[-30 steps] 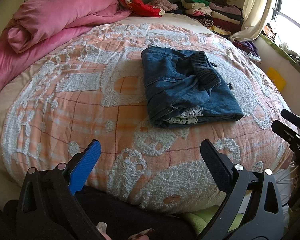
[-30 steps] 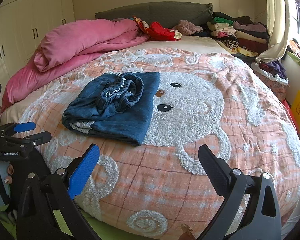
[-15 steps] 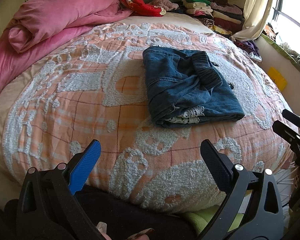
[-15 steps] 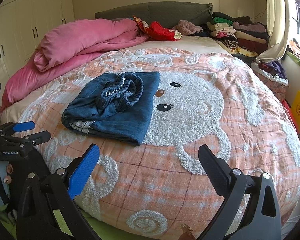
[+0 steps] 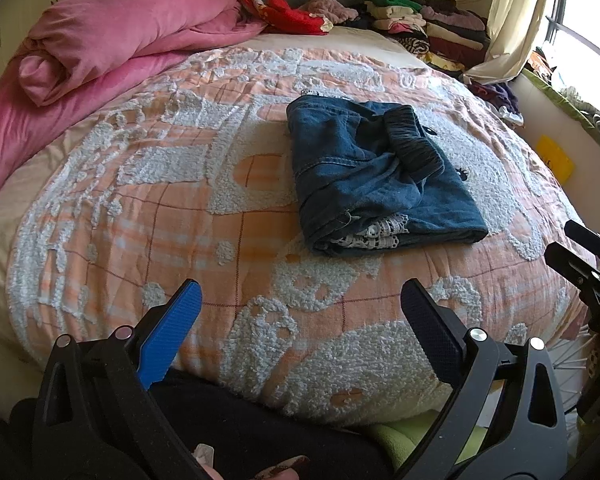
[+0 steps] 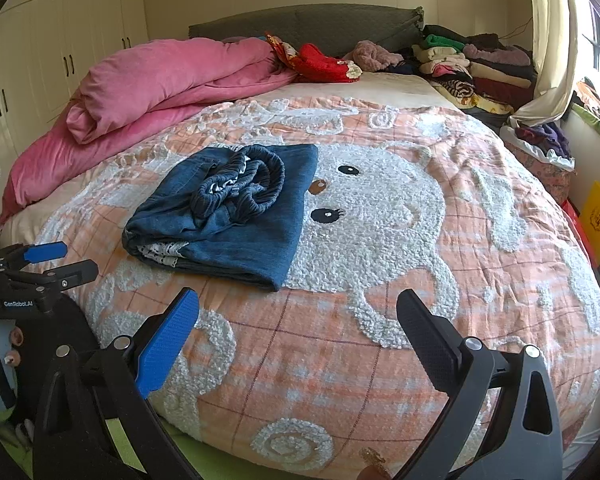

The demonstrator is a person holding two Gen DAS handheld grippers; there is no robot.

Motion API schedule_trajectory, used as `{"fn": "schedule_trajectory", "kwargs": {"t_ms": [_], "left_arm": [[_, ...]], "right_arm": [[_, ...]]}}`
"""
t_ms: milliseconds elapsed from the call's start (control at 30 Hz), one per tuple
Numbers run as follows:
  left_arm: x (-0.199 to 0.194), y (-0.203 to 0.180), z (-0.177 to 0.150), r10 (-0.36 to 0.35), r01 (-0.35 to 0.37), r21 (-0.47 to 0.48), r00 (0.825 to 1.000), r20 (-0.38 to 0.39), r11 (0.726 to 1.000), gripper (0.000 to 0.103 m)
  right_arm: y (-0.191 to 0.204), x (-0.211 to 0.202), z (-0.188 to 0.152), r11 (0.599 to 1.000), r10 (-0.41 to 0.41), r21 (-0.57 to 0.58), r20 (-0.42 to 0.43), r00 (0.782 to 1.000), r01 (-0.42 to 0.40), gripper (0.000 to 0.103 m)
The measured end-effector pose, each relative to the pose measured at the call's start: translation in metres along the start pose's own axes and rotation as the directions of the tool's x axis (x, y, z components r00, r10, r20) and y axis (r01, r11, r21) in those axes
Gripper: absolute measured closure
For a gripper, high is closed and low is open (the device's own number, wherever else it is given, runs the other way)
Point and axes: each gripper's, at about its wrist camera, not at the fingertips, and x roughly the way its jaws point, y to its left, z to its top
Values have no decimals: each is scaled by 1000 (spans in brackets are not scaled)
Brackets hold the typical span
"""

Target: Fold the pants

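Blue denim pants (image 5: 376, 176) lie folded into a compact bundle on the orange and white bedspread (image 5: 180, 208), elastic waistband on top and white lace trim at the near edge. They also show in the right wrist view (image 6: 236, 208). My left gripper (image 5: 300, 304) is open and empty, held back at the bed's near edge, apart from the pants. My right gripper (image 6: 298, 312) is open and empty, also at the near edge, to the right of the pants. Each gripper shows at the edge of the other's view.
A rolled pink duvet (image 6: 160, 80) lies along the bed's left side. Piles of folded clothes (image 6: 460, 64) sit at the far right by the headboard. White wardrobes (image 6: 40, 52) stand left; a curtain (image 6: 548, 60) and window are right.
The left wrist view has tilted slightly, so the pants sit a little lower in it. The pants have not moved and both grippers stay open.
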Motion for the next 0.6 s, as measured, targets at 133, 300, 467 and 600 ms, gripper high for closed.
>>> {"fn": "schedule_trajectory", "kwargs": {"t_ms": [133, 300, 467, 600], "left_arm": [[1, -1, -1, 1, -1, 0, 1000, -2, 1000, 10], [0, 0, -1, 1, -1, 0, 1000, -4, 1000, 10], [1, -1, -2, 12, -12, 4, 1000, -5, 1000, 10], [5, 7, -3, 12, -12, -20, 1000, -14, 1000, 10]], "right_arm": [[0, 0, 0, 1000, -2, 2, -1, 1000, 2, 5], [0, 1, 0, 1000, -8, 2, -6, 1000, 8, 5], [-1, 6, -2, 1000, -16, 5, -16, 1000, 16, 5], [-6, 13, -2, 999, -36, 7, -28, 999, 37, 5]]}}
